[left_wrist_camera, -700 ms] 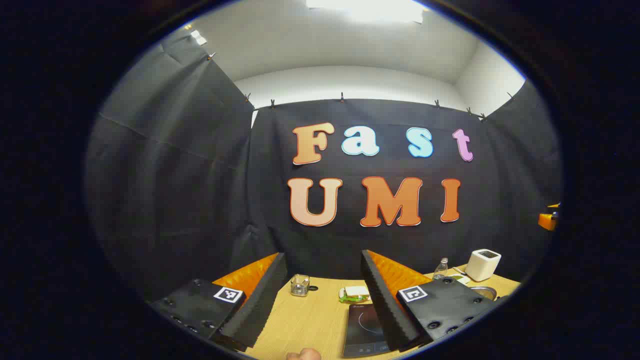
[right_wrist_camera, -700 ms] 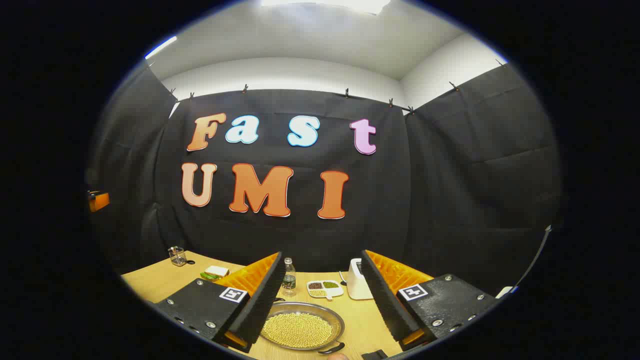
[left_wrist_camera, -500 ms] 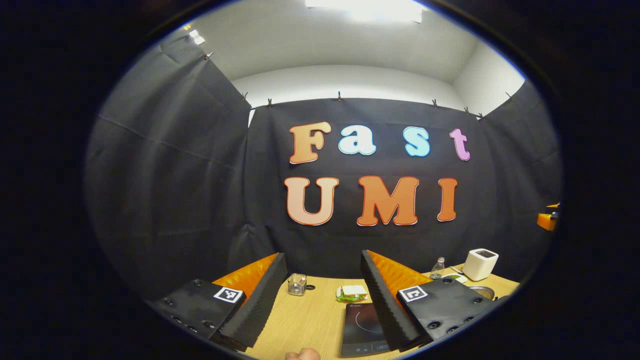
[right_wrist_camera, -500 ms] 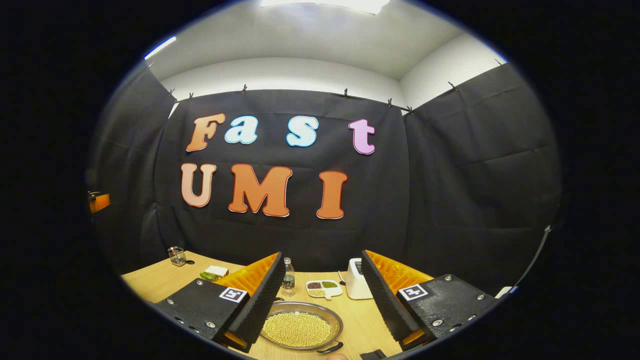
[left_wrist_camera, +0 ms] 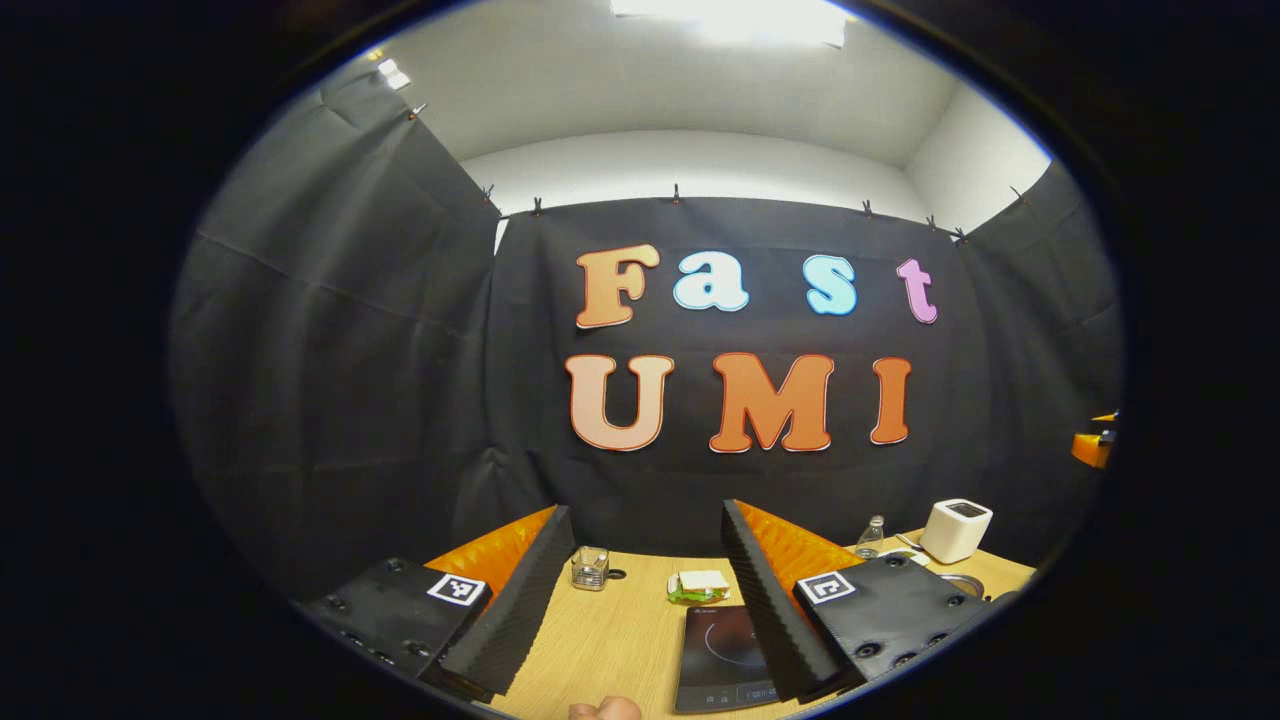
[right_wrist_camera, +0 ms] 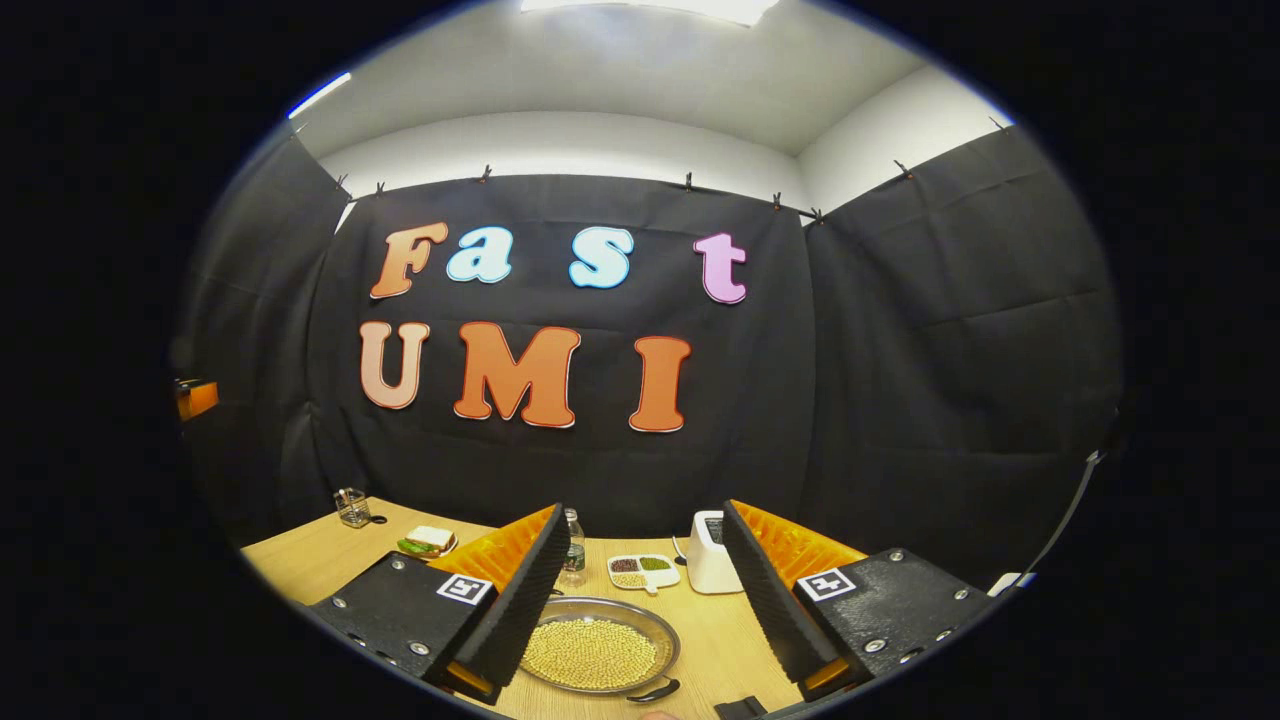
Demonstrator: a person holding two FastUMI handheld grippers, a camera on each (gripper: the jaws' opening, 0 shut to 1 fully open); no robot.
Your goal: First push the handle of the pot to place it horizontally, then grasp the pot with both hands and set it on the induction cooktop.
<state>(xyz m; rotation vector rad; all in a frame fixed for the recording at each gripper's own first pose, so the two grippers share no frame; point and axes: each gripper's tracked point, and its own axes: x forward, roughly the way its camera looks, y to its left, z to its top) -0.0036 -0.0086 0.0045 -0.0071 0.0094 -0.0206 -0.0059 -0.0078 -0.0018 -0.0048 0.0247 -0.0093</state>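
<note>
Wooden counter (right_wrist_camera: pixel 300 565) carries the bean-filled steel pot (right_wrist_camera: pixel 598 655) and black induction cooktop (left_wrist_camera: pixel 722 655), seemingly apart; left gripper (left_wrist_camera: pixel 640 600) and right gripper (right_wrist_camera: pixel 640 600) hover, jaws wide, empty.

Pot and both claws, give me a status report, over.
Left claw open, empty. Right claw open, empty. Shallow steel pot of yellow beans on wooden table, untouched; black induction cooktop bare. Nothing blocking.

Bean-filled steel pot (right_wrist_camera: pixel 598 651) beside black cooktop (left_wrist_camera: pixel 722 655)
</note>
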